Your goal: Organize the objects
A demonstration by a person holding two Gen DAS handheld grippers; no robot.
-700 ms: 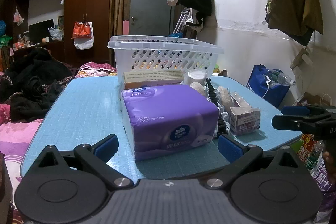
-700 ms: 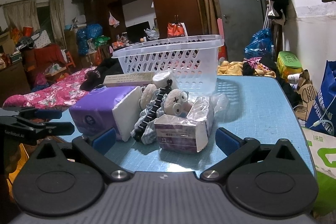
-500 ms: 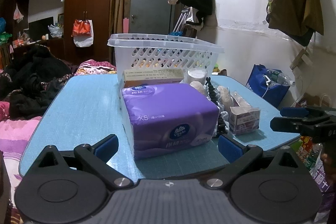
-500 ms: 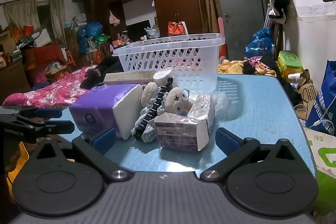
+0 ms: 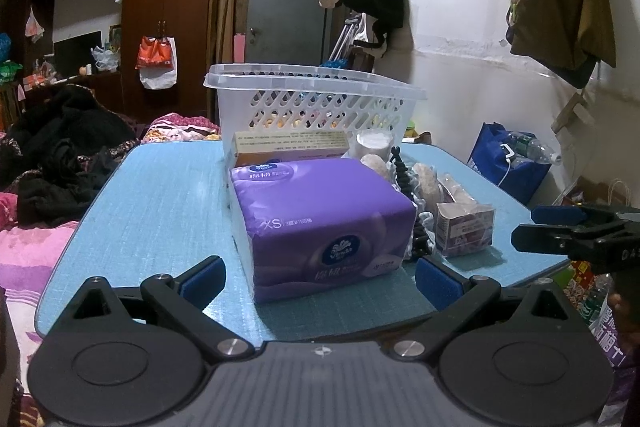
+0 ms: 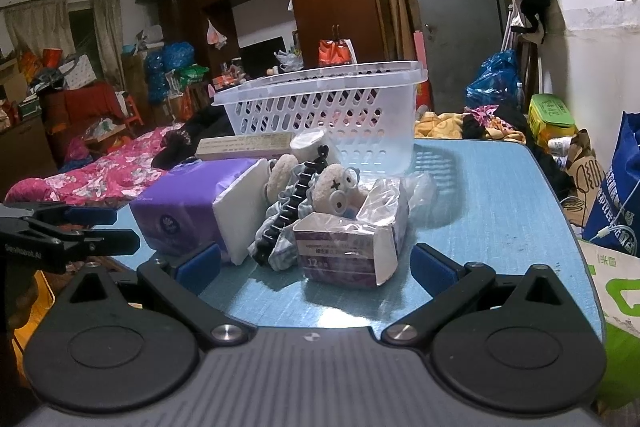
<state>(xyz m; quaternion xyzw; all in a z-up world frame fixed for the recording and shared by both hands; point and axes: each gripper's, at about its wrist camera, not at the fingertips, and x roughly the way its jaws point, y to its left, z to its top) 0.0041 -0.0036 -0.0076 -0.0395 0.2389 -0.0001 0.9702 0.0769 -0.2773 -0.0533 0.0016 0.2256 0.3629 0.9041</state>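
A purple tissue pack (image 5: 324,223) lies on the blue table (image 5: 160,199), just ahead of my open, empty left gripper (image 5: 320,277). Behind it are a long beige box (image 5: 290,143), a white roll (image 5: 374,143) and a clear white basket (image 5: 316,103). To the pack's right lie plush slippers (image 6: 334,187), a black hair clip (image 6: 294,203) and a small wrapped box (image 6: 346,247). My right gripper (image 6: 316,263) is open and empty, with the wrapped box just ahead of its fingers. The tissue pack (image 6: 184,207) and basket (image 6: 332,115) also show in the right wrist view.
The right gripper (image 5: 576,231) shows at the table's right edge in the left wrist view. A bed with dark clothes (image 5: 60,163) is on the left. A blue bag (image 5: 512,163) stands by the white wall on the right. Bare table lies left of the tissue pack.
Both grippers have edged slightly closer to the objects on the table. Nothing was taken hold of or moved.
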